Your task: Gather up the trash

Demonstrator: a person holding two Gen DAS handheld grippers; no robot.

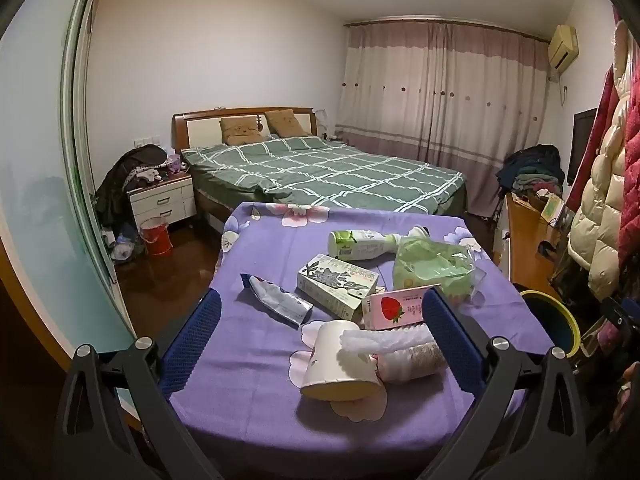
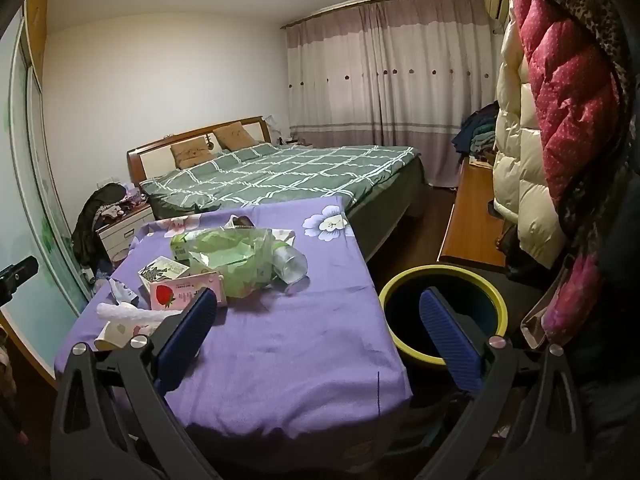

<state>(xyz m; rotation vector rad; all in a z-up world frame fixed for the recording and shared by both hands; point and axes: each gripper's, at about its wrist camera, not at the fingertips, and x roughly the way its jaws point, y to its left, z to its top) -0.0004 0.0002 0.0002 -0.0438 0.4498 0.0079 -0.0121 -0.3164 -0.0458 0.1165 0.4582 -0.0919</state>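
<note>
A purple flowered surface (image 1: 248,360) in a bedroom carries a heap of trash; a yellow-rimmed bin (image 2: 442,312) stands on the floor just beside its right edge. The left tool (image 1: 320,336), jaws wide and empty, frames a tipped paper cup (image 1: 340,364) and strawberry carton (image 1: 394,306). The right tool (image 2: 318,328), also wide and empty, hangs between the trash and the bin.

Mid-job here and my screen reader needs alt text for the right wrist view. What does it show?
The open, empty right gripper hovers over a purple floral tablecloth, with a yellow-rimmed bin on the floor to its right. Trash lies at the table's left: a strawberry carton, a crumpled green bag, a clear plastic bottle.
</note>
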